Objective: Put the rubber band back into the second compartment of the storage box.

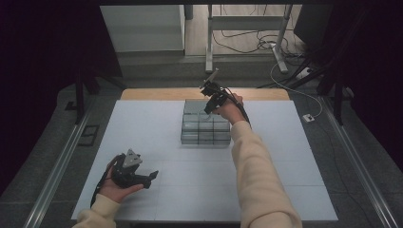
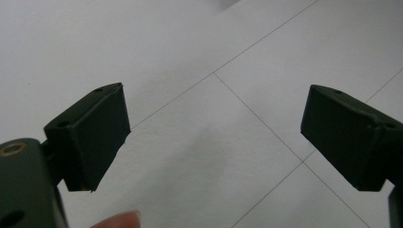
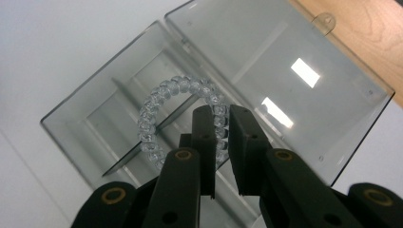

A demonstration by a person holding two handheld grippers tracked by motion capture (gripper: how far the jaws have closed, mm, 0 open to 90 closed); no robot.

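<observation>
Right gripper view: bracelet [image 3: 178,111] ring upright.

Left gripper [image 1: 153,176] low, fingers [image 2: 90,137] wide apart; right gripper [image 3: 222,142] outstretched, fingers nearly together.

Person in cream sleeves, a black gripper in each hand

Left gripper [image 1: 153,175]: grey three-cornered plate on top, blocky black jaws with small screw holes. Right gripper [image 3: 222,124]: brass-ringed screws on its black links, black cable trailing. Sleeves [image 1: 259,180] are long, pale cream, and loose.
</observation>
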